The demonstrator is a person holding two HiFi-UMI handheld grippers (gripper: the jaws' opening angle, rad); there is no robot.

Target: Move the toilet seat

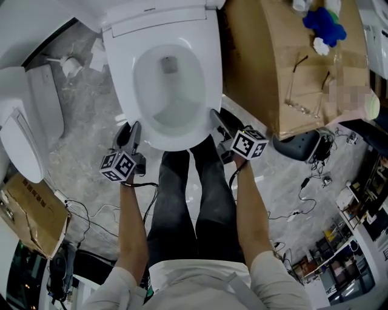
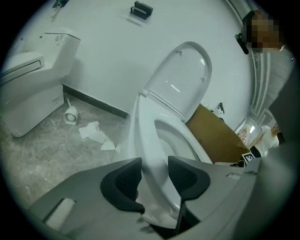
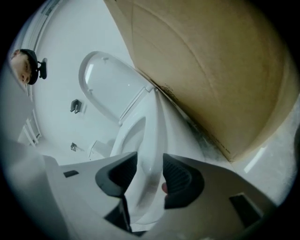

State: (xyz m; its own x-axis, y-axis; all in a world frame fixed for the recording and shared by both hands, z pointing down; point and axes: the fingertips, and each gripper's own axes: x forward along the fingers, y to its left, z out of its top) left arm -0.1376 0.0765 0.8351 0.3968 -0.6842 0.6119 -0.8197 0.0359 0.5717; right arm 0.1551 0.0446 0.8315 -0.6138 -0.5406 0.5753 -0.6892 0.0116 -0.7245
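Pinching the front of the toilet seat (image 1: 121,72) from its left side, the left gripper (image 2: 154,165) has the seat's white edge filling the gap between its dark pads (image 2: 123,180), which press on it from both sides. The right gripper (image 3: 149,163) grips the opposite side of the front curve in the same way, with its pads held partly apart by the white rim between them. From above, each gripper shows its marker cube, the left one (image 1: 118,166) and the right one (image 1: 248,144), at the end of a bare forearm. The person's legs in dark trousers (image 1: 194,200) stand between them, right at the front of the bowl.

The seat lies down over the bowl (image 1: 173,91), its front nearest the legs. Behind it the lid (image 2: 187,75) stands raised, leaning towards the wall (image 2: 108,47).

On the grey mottled floor (image 1: 85,121) to the left of the toilet lie a paper roll (image 1: 71,65) and some crumpled paper (image 2: 91,131). Further left stands a second toilet (image 1: 24,121) with its lid down. On the right, just beside the toilet, is a large cardboard box (image 1: 267,72) with a blue thing (image 1: 324,24) on top of it. Cables (image 1: 303,200) trail over the floor beyond the right arm. A small black fitting (image 2: 141,9) is fixed high on the wall.
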